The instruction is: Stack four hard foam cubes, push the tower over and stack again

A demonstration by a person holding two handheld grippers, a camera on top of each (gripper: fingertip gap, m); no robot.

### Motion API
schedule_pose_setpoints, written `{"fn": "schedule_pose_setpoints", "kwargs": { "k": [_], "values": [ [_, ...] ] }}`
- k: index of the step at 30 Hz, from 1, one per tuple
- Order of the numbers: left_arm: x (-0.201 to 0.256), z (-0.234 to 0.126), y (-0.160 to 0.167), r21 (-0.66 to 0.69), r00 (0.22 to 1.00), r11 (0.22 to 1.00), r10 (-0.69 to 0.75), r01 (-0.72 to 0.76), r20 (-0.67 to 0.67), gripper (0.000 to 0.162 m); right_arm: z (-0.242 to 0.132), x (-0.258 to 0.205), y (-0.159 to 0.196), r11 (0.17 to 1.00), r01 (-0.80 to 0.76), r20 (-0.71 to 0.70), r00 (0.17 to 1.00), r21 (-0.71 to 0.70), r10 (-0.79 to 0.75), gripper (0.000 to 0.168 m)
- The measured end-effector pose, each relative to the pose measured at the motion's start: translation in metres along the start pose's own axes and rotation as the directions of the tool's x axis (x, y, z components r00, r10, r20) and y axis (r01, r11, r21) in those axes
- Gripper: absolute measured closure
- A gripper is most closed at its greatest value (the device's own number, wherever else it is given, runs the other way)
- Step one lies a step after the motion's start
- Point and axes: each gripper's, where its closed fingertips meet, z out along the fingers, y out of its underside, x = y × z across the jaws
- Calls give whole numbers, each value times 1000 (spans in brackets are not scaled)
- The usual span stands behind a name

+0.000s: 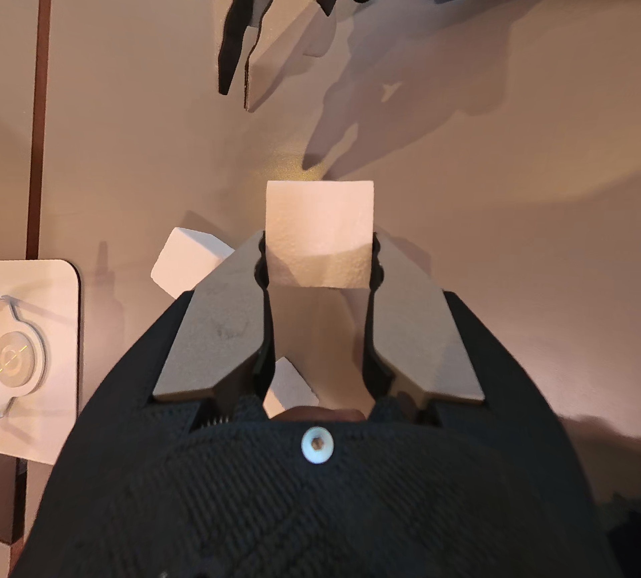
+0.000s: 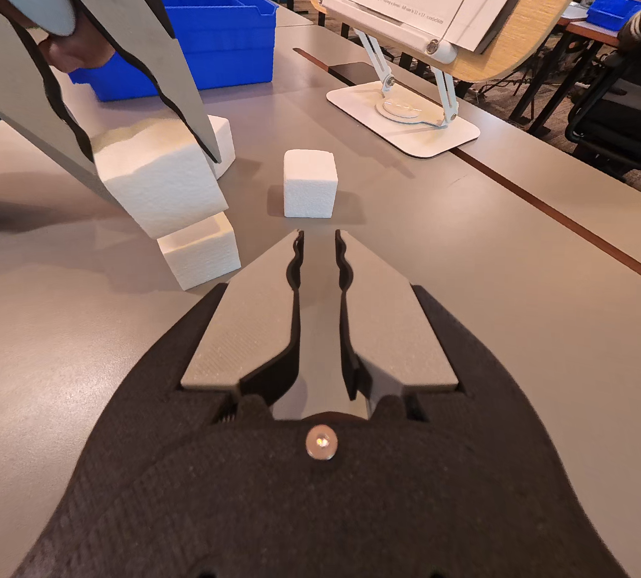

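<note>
My left gripper [image 1: 319,249] is shut on a white foam cube [image 1: 319,232] and holds it above the grey table [image 1: 485,249]. In the right wrist view that gripper [image 2: 152,159] holds the cube [image 2: 159,187] tilted, just over a second cube [image 2: 201,249] on the table. A third cube [image 2: 223,141] lies behind it. A fourth cube [image 2: 309,183] stands alone just ahead of my right gripper [image 2: 318,232], which is empty with a narrow gap between its fingers. Two loose cubes [image 1: 187,259] [image 1: 288,388] show in the left wrist view, and the right gripper [image 1: 277,51] at its top.
A blue plastic bin [image 2: 222,41] stands at the back left. A white document stand [image 2: 402,117] with a sheet of paper sits at the back right; its base shows in the left wrist view [image 1: 34,353]. A brown seam [image 2: 555,207] crosses the table. Chairs stand beyond the right edge.
</note>
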Motion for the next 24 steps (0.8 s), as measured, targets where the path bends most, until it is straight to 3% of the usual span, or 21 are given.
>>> {"fn": "schedule_pose_setpoints", "kwargs": {
  "k": [24],
  "values": [
    [2,10,9,-21,999,999,-34,33,-12,102,0,1,0,1000,-3,-1,1000,0,3,153]
  ]
}}
